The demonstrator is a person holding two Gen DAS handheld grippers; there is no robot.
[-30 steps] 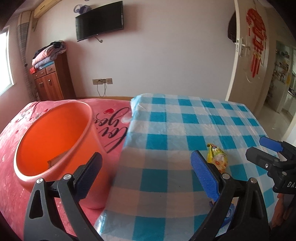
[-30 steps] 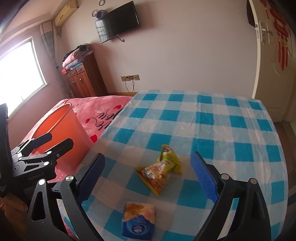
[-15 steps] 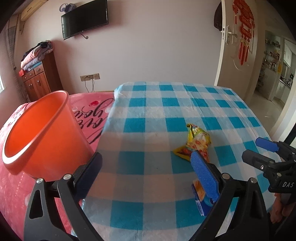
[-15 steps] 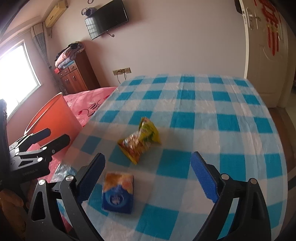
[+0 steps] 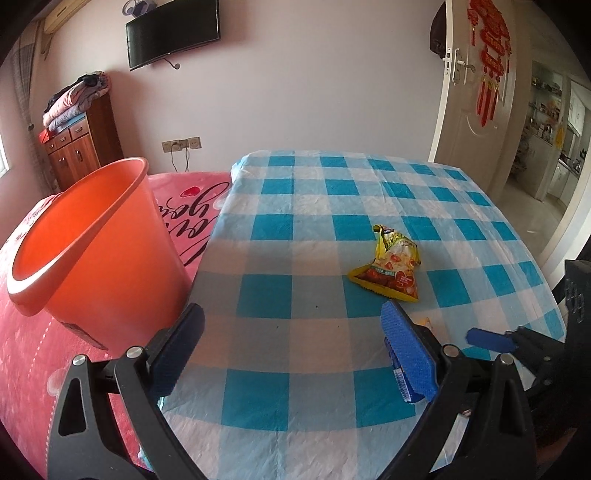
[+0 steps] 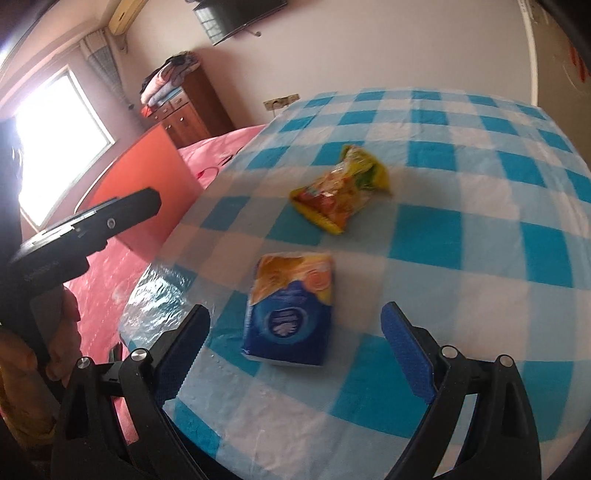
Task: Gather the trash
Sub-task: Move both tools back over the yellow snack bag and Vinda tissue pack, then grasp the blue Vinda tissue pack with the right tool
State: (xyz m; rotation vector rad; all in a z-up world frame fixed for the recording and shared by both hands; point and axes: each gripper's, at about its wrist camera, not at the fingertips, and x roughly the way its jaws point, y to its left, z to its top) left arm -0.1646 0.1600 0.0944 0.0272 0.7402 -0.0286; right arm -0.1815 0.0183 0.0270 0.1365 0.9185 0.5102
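Note:
A yellow snack wrapper (image 5: 391,267) (image 6: 341,192) lies crumpled on the blue-checked table (image 5: 295,192). A blue and orange tissue pack (image 6: 291,308) lies nearer the table's front edge, just ahead of my right gripper (image 6: 295,350), which stands open around nothing. In the left wrist view the pack is almost hidden behind the right finger. My left gripper (image 5: 291,349) is open and empty over the table's front left part. An orange bucket (image 5: 96,251) (image 6: 147,184) stands left of the table on a pink surface. The right gripper's fingertip (image 5: 487,339) shows at the right.
The pink printed cloth (image 5: 192,210) lies under the bucket beside the table. A wooden cabinet (image 5: 79,147) with folded bedding stands at the far wall under a mounted TV (image 5: 173,35). A door (image 5: 476,92) stands open at the right. A person's hand (image 6: 55,332) holds the left gripper.
Both grippers have swung and closed in on the table: the tissue pack is larger and nearer in the right wrist view, and the bucket has slid to the left in the left wrist view.

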